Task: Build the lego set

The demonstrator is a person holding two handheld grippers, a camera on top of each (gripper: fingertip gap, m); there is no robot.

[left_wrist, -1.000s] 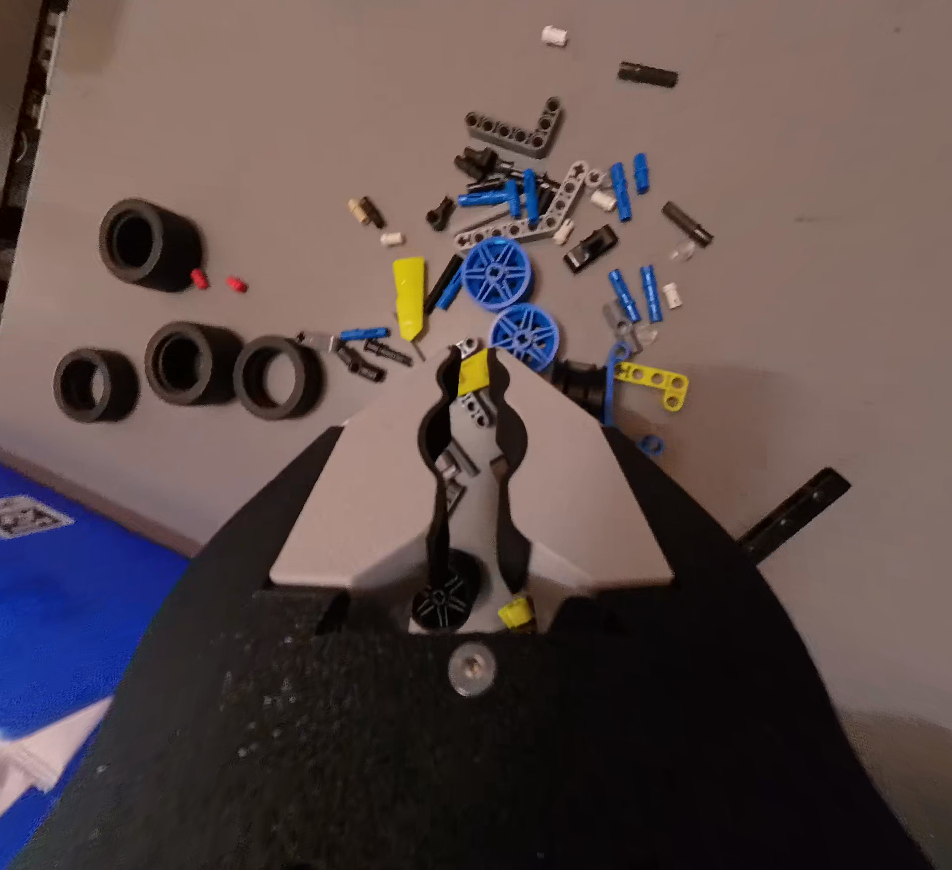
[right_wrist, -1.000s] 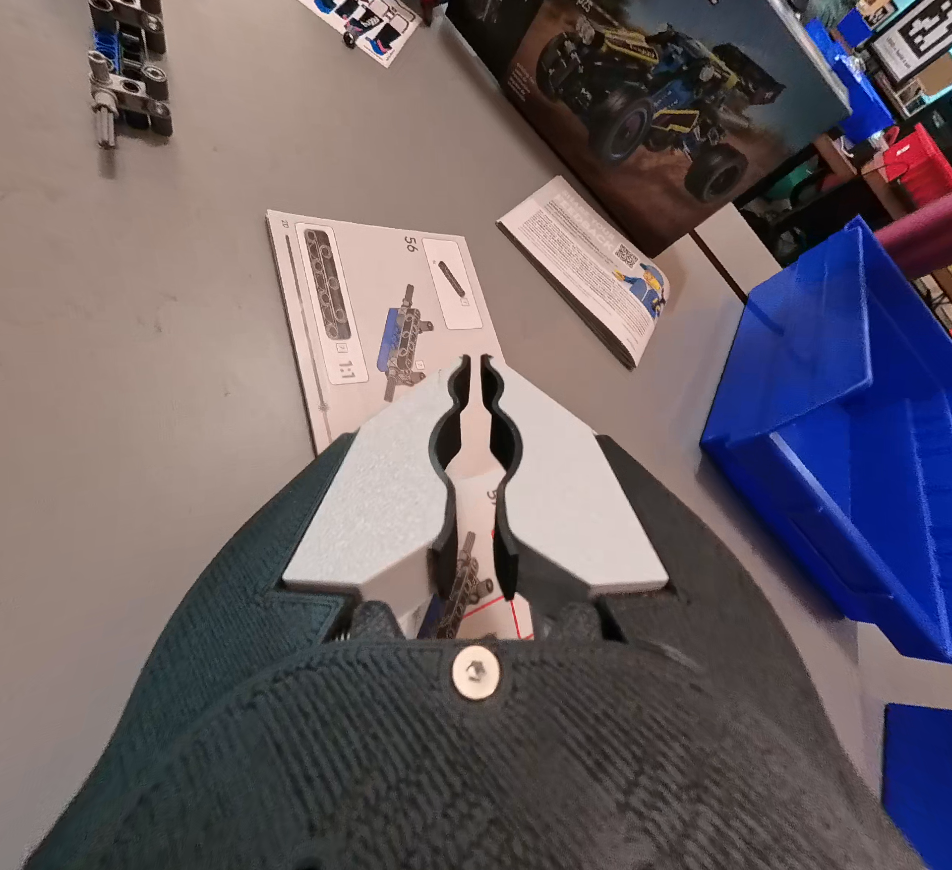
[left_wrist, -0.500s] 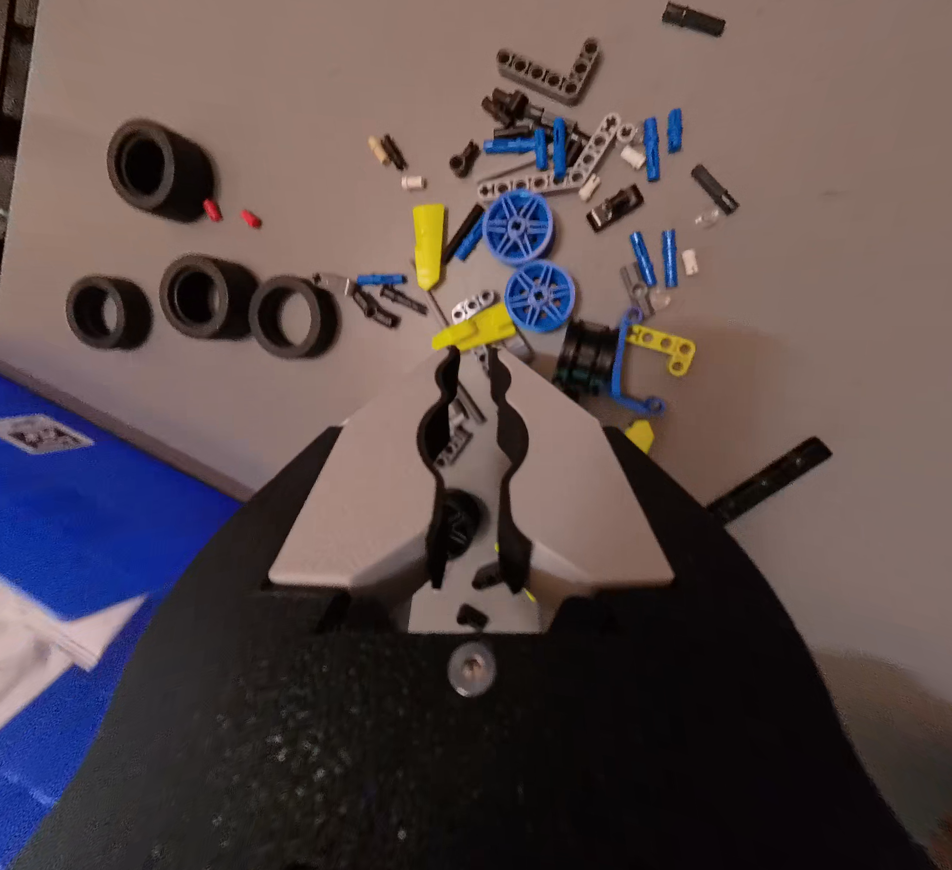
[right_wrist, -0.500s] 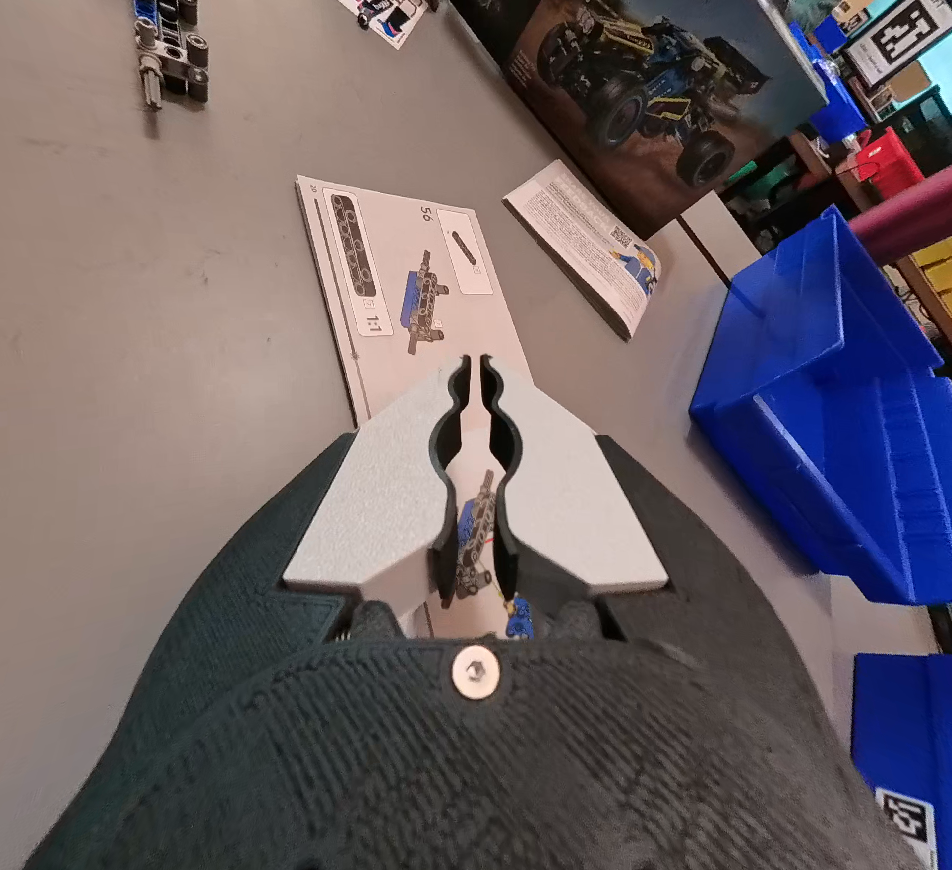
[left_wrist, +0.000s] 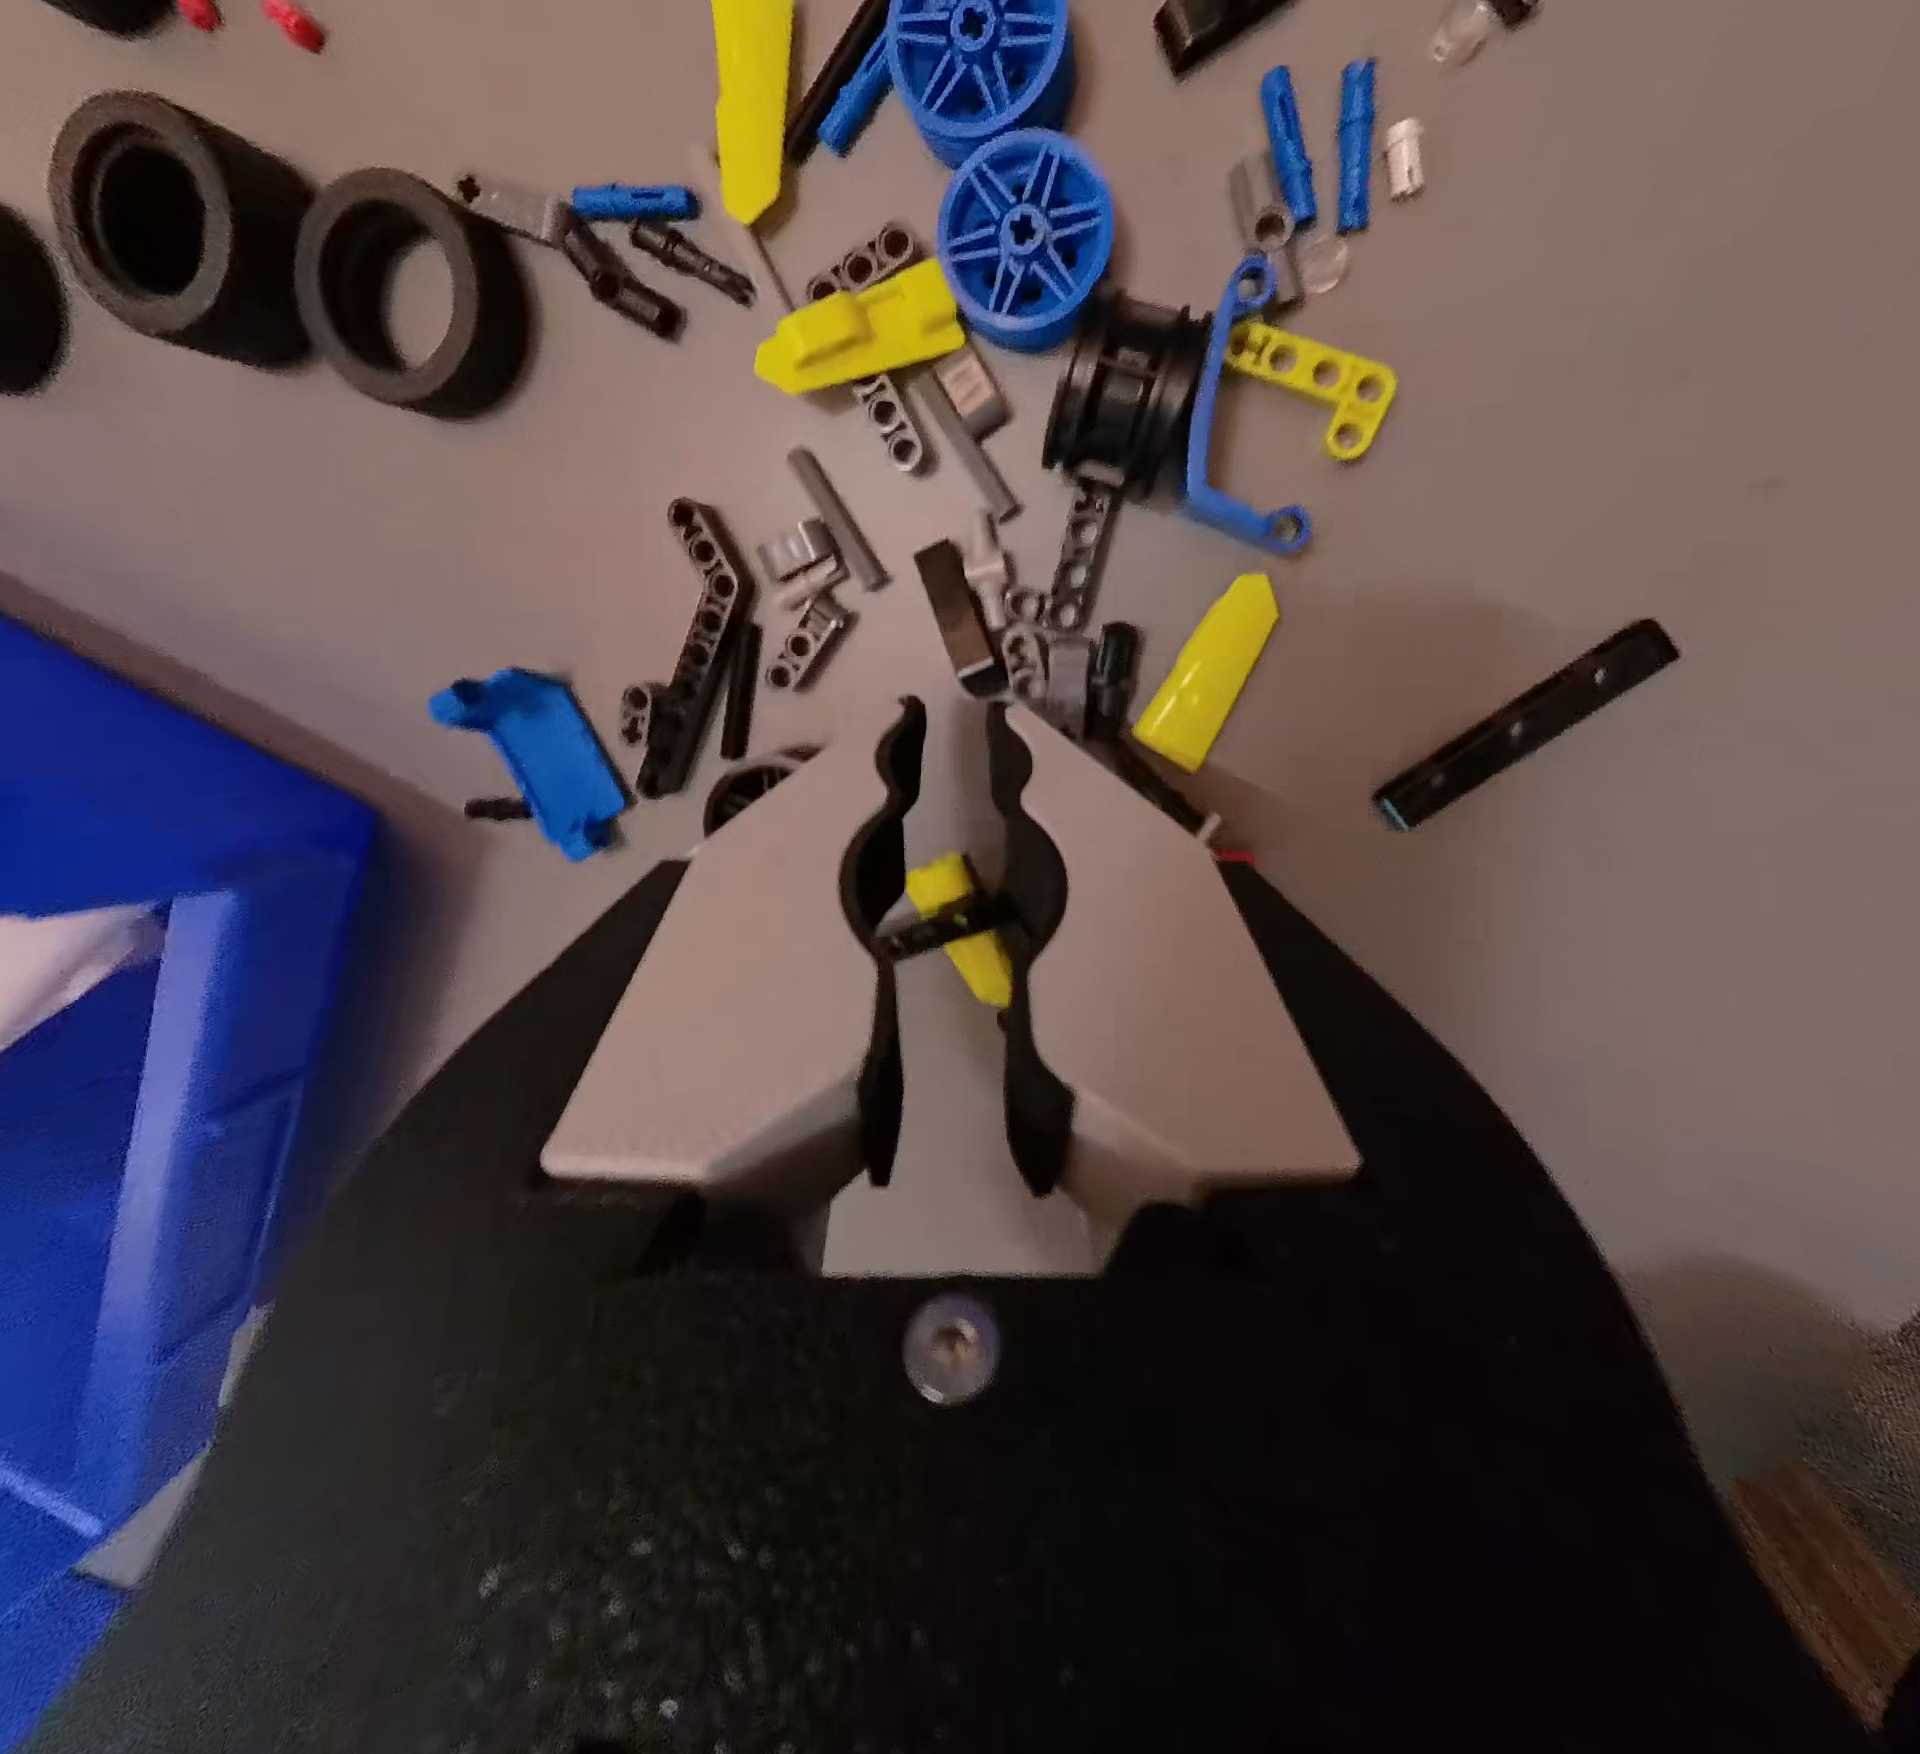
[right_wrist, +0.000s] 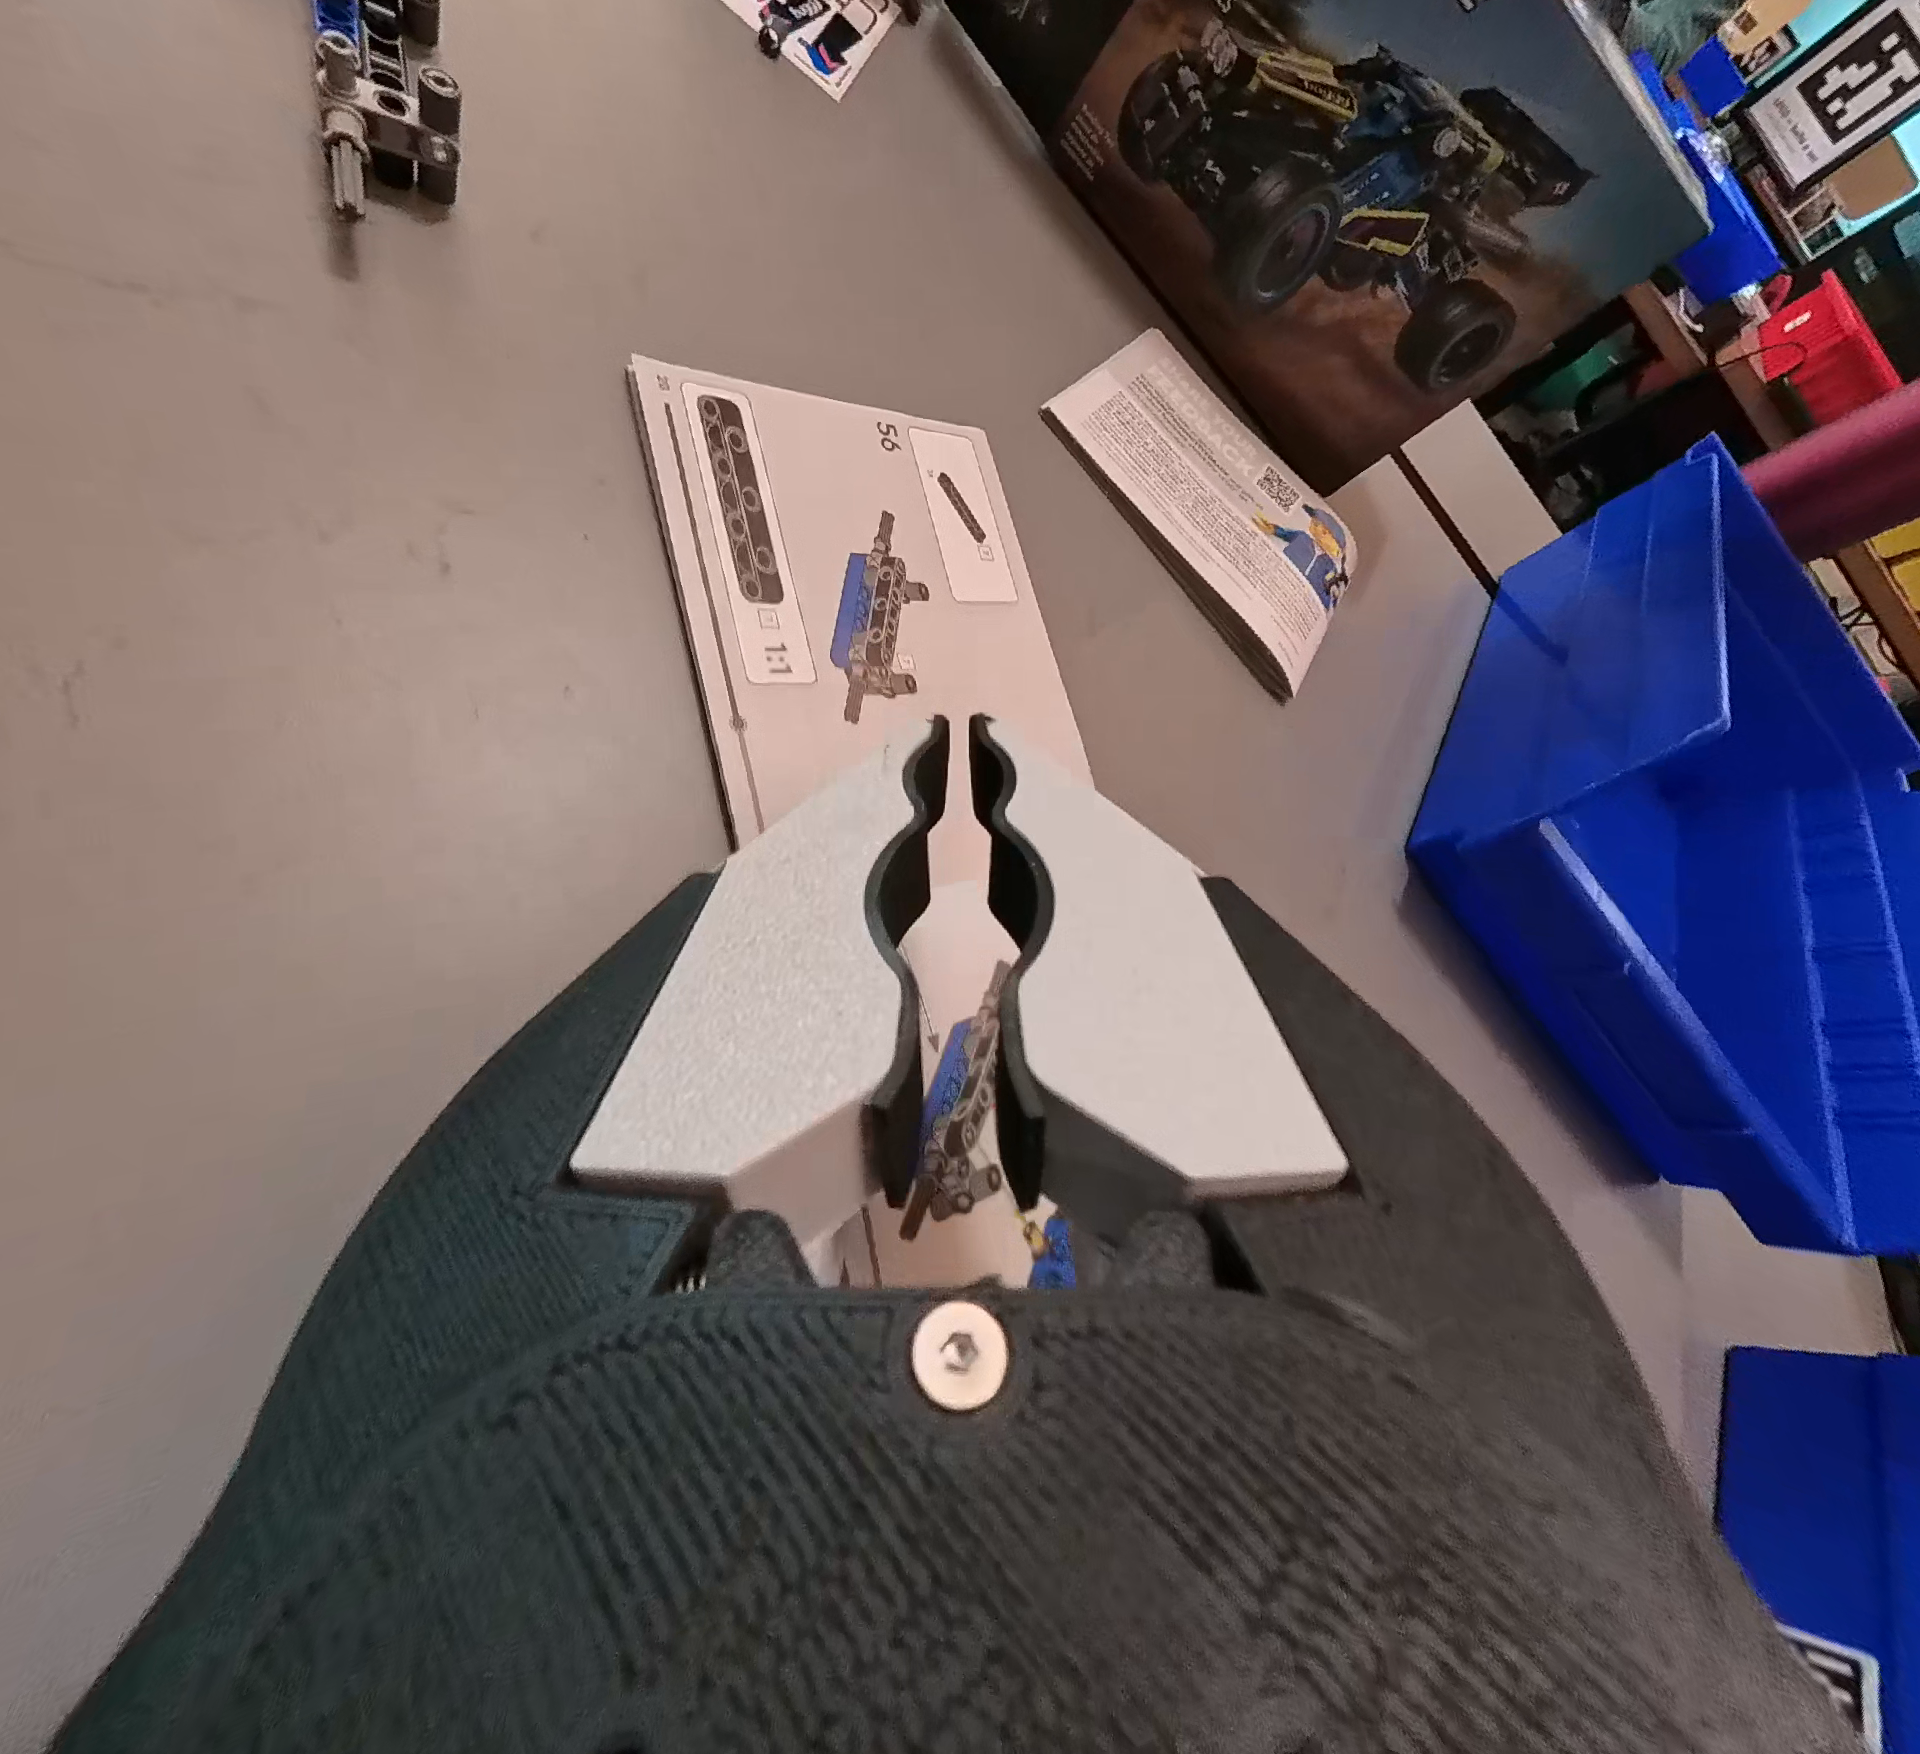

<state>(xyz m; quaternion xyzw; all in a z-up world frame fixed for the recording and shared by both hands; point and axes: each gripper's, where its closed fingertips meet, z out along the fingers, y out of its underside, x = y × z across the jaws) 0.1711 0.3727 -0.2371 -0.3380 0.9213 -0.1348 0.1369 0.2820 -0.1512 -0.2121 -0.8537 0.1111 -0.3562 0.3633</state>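
Left wrist view: our left gripper (left_wrist: pixel 954 717) hovers slightly parted and empty over loose lego pieces (left_wrist: pixel 987 250) at upper centre; crowding could make us snag a neighbour. Our right gripper (right_wrist: pixel 958 725), nearly closed, holds nothing above the instruction booklet (right_wrist: pixel 831 551) on the grey table (right_wrist: pixel 260 561).

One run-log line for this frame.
left gripper: open above loose parts | right gripper: nearly shut, empty, over instruction sheet | nothing grasped
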